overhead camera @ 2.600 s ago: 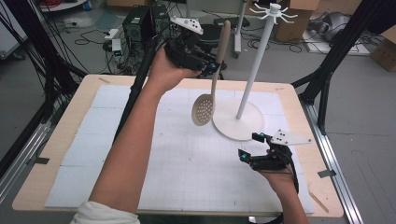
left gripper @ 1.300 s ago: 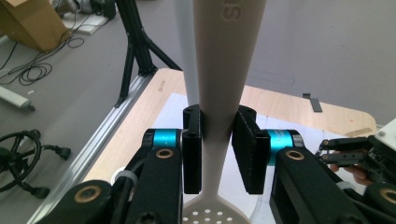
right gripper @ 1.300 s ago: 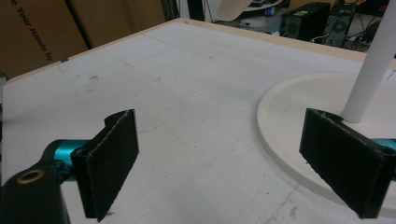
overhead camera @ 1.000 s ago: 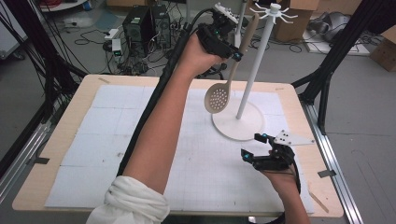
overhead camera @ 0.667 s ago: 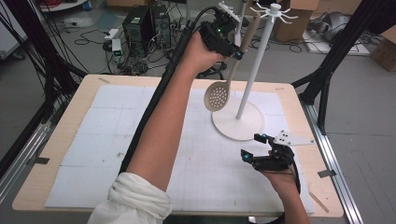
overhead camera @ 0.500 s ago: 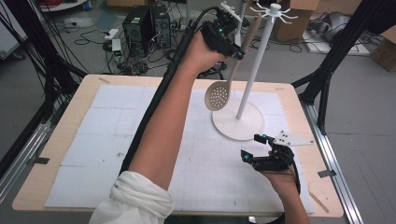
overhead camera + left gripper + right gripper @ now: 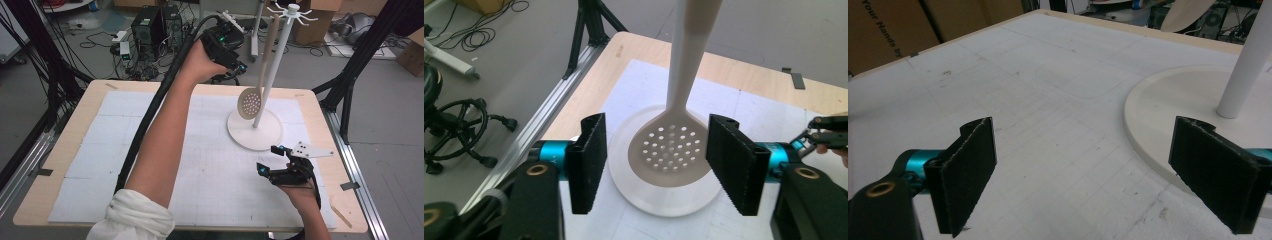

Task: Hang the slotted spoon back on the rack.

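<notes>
While the slotted spoon [image 7: 252, 98] hangs by the top of its handle from the white hook stand [image 7: 255, 129], its perforated bowl dangling just above the stand's round base, the hanging step looks done and the work is at the letting-go stage. The left claw [image 7: 235, 67] is raised beside the handle, off to its left and apart from it; seen from the left gripper view its jaws are spread wide, released, with the spoon bowl [image 7: 671, 155] showing between and beyond them, touched by neither. The right claw [image 7: 274, 161] rests low on the white-matted surface [image 7: 100, 150] near the stand's base, jaws also spread and holding nothing (its own view shows bare mat and the rim of the base [image 7: 1168, 145]).

Next, I judge, the left arm should draw back and away from the handle without brushing it, since a knock could swing the spoon off its hook.

Against the picture from 2.6 seconds ago, the difference is plain: then the left claw clasped the spoon's handle short of the hooks; half a second ago it was still up at the handle. Now it has dropped back, and the spoon hangs free. The right claw has not shifted.
</notes>
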Available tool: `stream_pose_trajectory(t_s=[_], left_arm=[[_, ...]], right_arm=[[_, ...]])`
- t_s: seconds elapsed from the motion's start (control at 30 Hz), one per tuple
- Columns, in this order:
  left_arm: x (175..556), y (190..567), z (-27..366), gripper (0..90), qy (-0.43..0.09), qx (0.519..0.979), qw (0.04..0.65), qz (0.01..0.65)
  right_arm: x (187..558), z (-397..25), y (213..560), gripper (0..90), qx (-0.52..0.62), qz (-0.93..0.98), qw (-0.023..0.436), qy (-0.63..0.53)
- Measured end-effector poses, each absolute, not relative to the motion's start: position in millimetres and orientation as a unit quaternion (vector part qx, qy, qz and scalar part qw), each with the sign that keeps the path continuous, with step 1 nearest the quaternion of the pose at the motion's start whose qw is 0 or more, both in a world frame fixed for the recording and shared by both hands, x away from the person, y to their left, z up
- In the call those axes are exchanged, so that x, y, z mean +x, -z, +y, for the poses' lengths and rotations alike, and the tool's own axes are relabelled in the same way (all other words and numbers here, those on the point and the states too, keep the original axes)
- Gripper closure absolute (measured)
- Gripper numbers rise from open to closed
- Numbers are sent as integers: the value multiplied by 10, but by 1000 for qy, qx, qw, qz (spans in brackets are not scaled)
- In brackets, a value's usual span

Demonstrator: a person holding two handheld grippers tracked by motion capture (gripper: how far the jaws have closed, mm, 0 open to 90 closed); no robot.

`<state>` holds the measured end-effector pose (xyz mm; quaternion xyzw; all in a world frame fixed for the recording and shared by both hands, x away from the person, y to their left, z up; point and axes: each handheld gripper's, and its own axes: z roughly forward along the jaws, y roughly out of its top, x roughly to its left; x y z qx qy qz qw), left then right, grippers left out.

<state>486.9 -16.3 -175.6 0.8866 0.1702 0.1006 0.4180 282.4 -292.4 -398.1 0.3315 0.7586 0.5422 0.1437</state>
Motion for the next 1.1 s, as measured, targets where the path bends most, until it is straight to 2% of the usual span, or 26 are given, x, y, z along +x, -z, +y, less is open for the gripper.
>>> stream_pose_trajectory(t_s=[0.23, 0.33, 0.43, 0.57, 1.1], left_arm=[[4727, 1655, 39, 352, -90, 882, 433, 164], [4667, 1657, 130, 334, -87, 868, 460, 163], [4615, 1697, 193, 314, -88, 879, 438, 165], [4515, 1712, 268, 285, -91, 873, 454, 154], [4154, 2150, 987, 169, -108, 842, 499, 174]], right_arm=[[2821, -2892, 3991, 111, 331, 763, 142, -538], [2819, -2876, 3989, 111, 330, 763, 142, -537], [2816, -2859, 3990, 111, 328, 765, 140, -536], [2826, -2849, 3991, 111, 327, 766, 142, -535], [2878, -2749, 4010, 111, 319, 776, 137, -526]])
